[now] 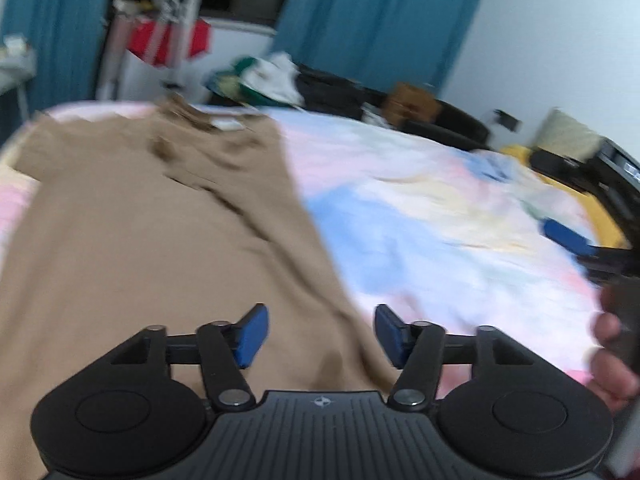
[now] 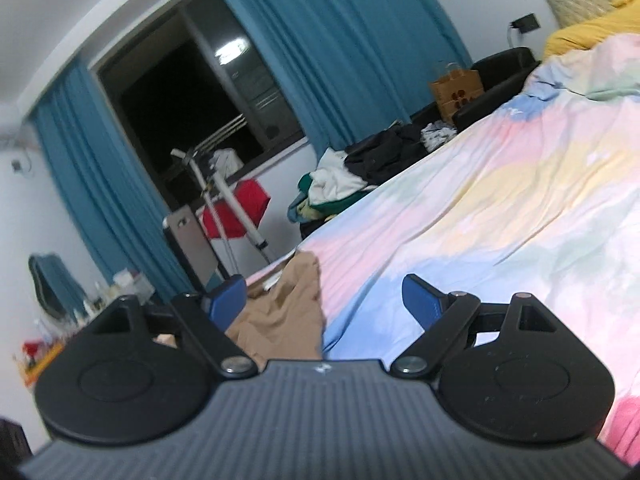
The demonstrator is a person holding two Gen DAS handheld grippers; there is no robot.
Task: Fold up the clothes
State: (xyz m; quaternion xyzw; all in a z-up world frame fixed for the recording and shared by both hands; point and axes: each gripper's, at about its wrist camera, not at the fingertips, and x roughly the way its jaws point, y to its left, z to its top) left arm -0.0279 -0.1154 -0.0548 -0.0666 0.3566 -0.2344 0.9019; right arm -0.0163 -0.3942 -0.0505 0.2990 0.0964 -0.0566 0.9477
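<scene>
A tan garment (image 1: 140, 220) lies spread flat on the pastel bed cover (image 1: 420, 200), its neck end at the far side. My left gripper (image 1: 320, 336) hovers over the garment's near right part, open, with nothing pinched between its blue pads. In the right wrist view, my right gripper (image 2: 324, 304) is open and empty, tilted, just above the bed cover (image 2: 500, 200). The garment's edge (image 2: 280, 308) shows between its fingers, beyond them. One blue pad (image 1: 566, 236) of the right gripper shows at the left view's right edge, with a person's hand (image 1: 612, 352) below it.
Beyond the bed, a pile of clothes (image 2: 340, 184) lies on a black sofa beside a brown paper bag (image 2: 456, 88). A white drying rack with a red cloth (image 2: 236, 208) stands under the window between blue curtains. A yellow pillow (image 2: 588, 24) lies at the bed's head.
</scene>
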